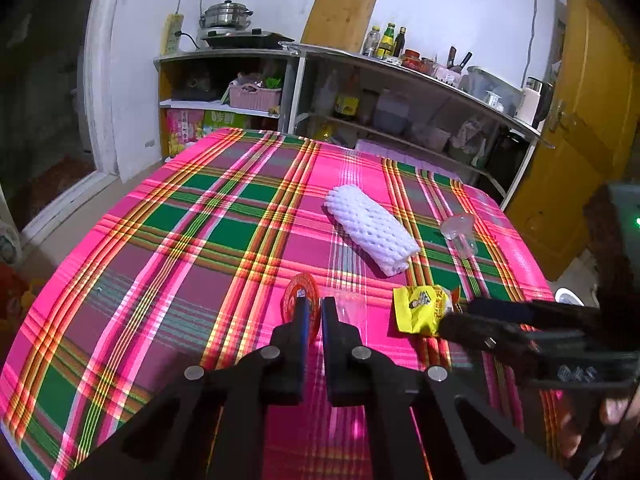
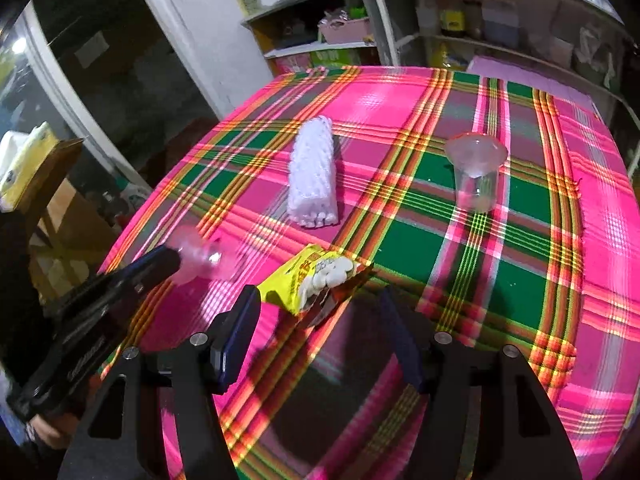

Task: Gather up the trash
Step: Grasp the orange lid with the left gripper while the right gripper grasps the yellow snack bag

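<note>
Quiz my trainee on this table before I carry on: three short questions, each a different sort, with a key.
1. True or false: the right gripper has its jaws clamped on the yellow wrapper.
2. The left gripper is shut on: A) a paper napkin B) the clear cup C) a glass bottle.
3. Fill in: ___ pieces of trash lie ungripped on the tablecloth.
Key: 1 false, the jaws stand open and do not press it. 2 B. 3 three: the yellow wrapper, the white foam net and the second clear cup.
</note>
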`<state>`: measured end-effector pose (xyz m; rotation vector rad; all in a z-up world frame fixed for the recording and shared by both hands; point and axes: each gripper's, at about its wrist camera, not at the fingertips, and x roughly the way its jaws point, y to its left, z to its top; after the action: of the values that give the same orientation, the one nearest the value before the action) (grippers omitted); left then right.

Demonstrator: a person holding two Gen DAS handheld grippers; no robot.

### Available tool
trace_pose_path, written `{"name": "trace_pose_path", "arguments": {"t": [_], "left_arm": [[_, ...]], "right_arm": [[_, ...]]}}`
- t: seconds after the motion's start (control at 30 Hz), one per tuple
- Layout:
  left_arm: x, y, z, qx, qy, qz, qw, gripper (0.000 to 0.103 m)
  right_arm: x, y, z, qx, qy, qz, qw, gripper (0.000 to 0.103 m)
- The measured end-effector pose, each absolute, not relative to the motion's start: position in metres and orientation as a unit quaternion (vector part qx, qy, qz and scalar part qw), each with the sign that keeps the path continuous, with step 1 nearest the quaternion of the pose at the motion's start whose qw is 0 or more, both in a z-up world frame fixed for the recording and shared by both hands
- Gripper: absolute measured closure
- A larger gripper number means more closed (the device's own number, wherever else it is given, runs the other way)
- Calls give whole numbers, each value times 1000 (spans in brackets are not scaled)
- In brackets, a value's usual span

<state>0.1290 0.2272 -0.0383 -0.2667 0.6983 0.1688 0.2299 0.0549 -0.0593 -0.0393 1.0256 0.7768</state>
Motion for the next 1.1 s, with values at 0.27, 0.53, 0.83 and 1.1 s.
{"name": "trace_pose_path", "arguments": {"t": [0.27,0.53,0.83,1.1], "left_arm": [[118,229,-37,-136,332,79,930,98],[113,225,-34,-137,329,79,931,98],[103,197,-17,-133,318,62,937,98],[99,156,-4,-122,314,32,941,98]], "right_arm": [[236,56,-65,-2,487,361,795,86],[227,44,-55,0,467,367,805,89],[203,8,-31,12,443,364,819,89],[182,-39,-13,20,422,343,839,89]]}}
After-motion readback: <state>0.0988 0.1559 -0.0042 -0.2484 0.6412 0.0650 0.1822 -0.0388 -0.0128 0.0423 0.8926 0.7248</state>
